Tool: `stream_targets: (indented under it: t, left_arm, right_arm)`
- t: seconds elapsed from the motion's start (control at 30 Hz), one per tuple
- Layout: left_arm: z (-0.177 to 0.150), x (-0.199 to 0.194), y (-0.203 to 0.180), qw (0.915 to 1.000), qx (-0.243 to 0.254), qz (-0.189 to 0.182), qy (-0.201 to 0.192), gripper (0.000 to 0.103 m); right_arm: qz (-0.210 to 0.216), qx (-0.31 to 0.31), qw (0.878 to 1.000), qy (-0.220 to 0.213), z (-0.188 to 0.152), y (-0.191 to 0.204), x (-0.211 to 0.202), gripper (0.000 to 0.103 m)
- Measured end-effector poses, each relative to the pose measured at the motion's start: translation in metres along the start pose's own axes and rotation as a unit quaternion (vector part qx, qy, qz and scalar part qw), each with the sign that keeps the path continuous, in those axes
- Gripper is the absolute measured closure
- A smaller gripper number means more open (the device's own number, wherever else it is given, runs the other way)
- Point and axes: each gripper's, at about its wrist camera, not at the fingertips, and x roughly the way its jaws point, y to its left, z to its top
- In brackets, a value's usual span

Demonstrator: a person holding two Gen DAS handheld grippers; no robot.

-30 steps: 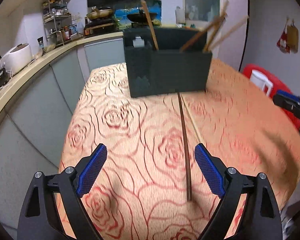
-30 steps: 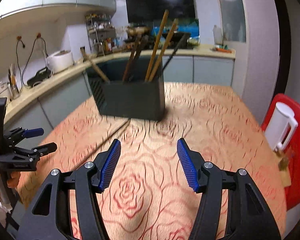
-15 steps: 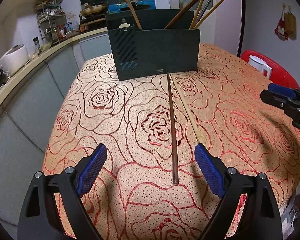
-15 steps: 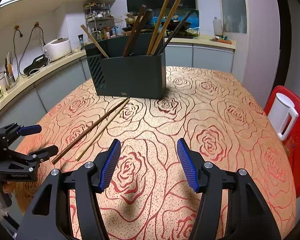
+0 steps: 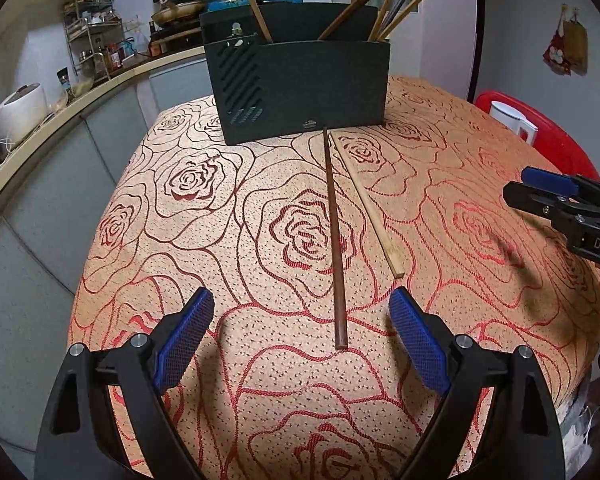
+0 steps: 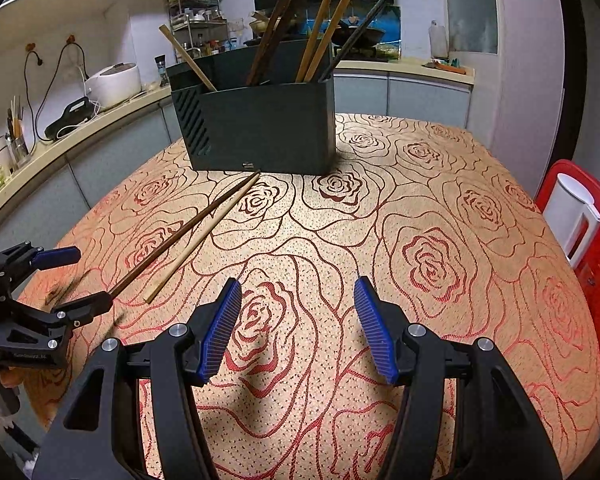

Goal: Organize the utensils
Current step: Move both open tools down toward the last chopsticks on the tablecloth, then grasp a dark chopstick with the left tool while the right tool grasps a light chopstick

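Rose-patterned cloth covers the table (image 5: pixel 180 240). Dark holder (image 5: pixel 300 88) stands at its far side w/ two chopsticks lying loose in front: dark chopstick (image 5: pixel 334 240), pale chopstick (image 5: pixel 370 208), long axes running from holder toward left gripper (image 5: pixel 300 332), wide, empty, nearer. Right gripper (image 6: pixel 296 328) half-wide, empty, off to the side.

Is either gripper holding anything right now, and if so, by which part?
Nothing held. The left gripper and right gripper are both open; both chopsticks lie on the tablecloth.

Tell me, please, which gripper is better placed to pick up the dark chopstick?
Probably the left gripper: its open jaws straddle the dark chopstick's near end. The right gripper hangs off to the side, over bare tablecloth.
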Motion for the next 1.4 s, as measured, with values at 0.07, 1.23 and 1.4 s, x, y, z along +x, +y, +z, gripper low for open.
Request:
stream_targets:
  t: [0.07, 1.23, 1.4]
  left_arm:
    - [-0.001, 0.001, 0.000, 1.0000, 0.000, -0.003, 0.002, 0.017]
    - [-0.004, 0.011, 0.024, 0.9994, -0.012, -0.018, 0.027, 0.052]
    - [-0.004, 0.010, 0.022, 0.9994, -0.015, -0.017, 0.025, 0.055]
  right_arm:
    - [0.001, -0.001, 1.000, 0.001, -0.001, 0.001, 0.001, 0.046]
    - [0.052, -0.099, 0.989, 0.093, 0.009, 0.083, 0.054, 0.070]
    - [0.022, -0.066, 0.993, 0.090, 0.007, 0.055, 0.049, 0.077]
